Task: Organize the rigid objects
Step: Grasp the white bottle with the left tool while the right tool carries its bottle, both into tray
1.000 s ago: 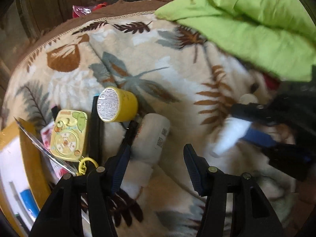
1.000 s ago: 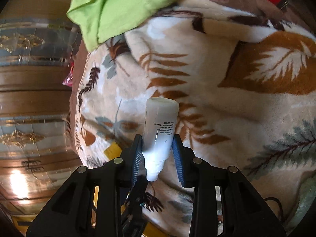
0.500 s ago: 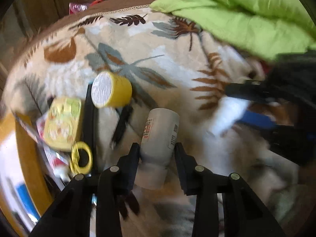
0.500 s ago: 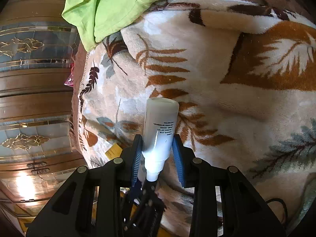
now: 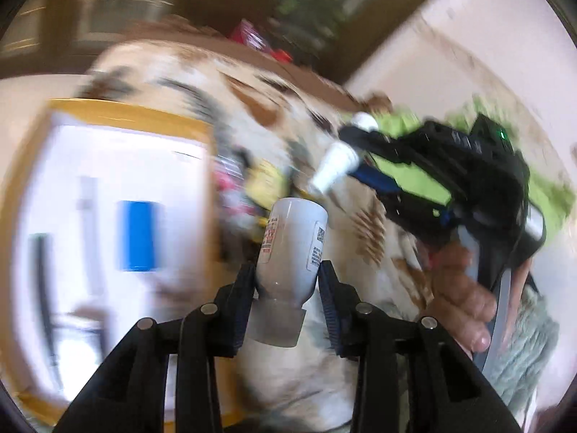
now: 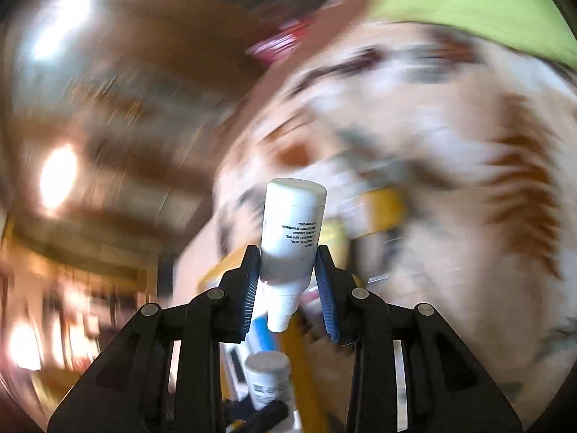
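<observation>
Left gripper (image 5: pixel 286 281) clamped on grey-capped white bottle (image 5: pixel 294 241), right gripper (image 6: pixel 286 281) on white dropper bottle (image 6: pixel 290 231)

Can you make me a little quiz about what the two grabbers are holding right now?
1. True or false: the left gripper is empty.
2. What does the right gripper hold? A) a spoon B) a white bottle C) a sock
3. Fill in: the bottle in the left gripper points its cap toward the ____.

Key: 1 false, it clamps a bottle; 2 B; 3 camera.
</observation>
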The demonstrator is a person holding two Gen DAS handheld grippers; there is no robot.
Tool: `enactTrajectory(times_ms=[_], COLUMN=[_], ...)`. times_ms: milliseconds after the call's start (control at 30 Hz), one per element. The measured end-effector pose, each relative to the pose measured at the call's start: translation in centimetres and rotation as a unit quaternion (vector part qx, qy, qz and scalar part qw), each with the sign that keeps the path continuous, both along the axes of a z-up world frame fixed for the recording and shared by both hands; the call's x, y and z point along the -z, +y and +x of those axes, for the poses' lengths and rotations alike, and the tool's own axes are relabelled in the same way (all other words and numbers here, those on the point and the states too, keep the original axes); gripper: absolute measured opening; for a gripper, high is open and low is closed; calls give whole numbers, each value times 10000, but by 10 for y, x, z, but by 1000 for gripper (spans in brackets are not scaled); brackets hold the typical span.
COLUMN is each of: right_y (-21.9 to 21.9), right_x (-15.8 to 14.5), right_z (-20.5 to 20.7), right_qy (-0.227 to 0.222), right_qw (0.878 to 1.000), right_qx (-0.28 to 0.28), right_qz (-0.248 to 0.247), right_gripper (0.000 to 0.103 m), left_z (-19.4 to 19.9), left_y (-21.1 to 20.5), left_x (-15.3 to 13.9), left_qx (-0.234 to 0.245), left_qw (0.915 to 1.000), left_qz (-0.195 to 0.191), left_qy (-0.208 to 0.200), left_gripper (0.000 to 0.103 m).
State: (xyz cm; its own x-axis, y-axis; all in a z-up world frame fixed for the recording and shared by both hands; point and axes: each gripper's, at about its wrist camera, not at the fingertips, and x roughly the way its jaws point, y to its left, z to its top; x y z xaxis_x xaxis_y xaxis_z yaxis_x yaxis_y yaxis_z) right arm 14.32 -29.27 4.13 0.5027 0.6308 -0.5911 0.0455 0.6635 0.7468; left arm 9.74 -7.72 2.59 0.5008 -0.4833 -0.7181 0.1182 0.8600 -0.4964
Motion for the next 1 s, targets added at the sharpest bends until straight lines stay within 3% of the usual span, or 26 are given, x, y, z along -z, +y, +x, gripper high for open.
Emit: enactTrajectory(times_ms=[67,200,300,667,1000], right_y=[35,96,126,173,189], right_x=[-4,6,23,66,81], right_z=[2,5,9,16,17], right_qy=[-69,95,311,607,660], right_qw=[9989,9906,9774,9351,9272], right_qx=[-447,-948,-1174,-1526,-1569], right_qz=[-136,-977,-1731,-3139,-3336], right_gripper=[31,31,31,31,31], left_z=[-4,7,11,21,27], left_y=[32,91,111,132,122], left_x=[-1,17,34,71,86], left_qx=[-390,-1185,-1465,-1638,-1616], left_qw=[9991,9929,9889,9846,9829], left_qz=[89,115,194,113,359], left_qy=[-107,54,151,594,812], left_gripper=[36,36,36,36,36])
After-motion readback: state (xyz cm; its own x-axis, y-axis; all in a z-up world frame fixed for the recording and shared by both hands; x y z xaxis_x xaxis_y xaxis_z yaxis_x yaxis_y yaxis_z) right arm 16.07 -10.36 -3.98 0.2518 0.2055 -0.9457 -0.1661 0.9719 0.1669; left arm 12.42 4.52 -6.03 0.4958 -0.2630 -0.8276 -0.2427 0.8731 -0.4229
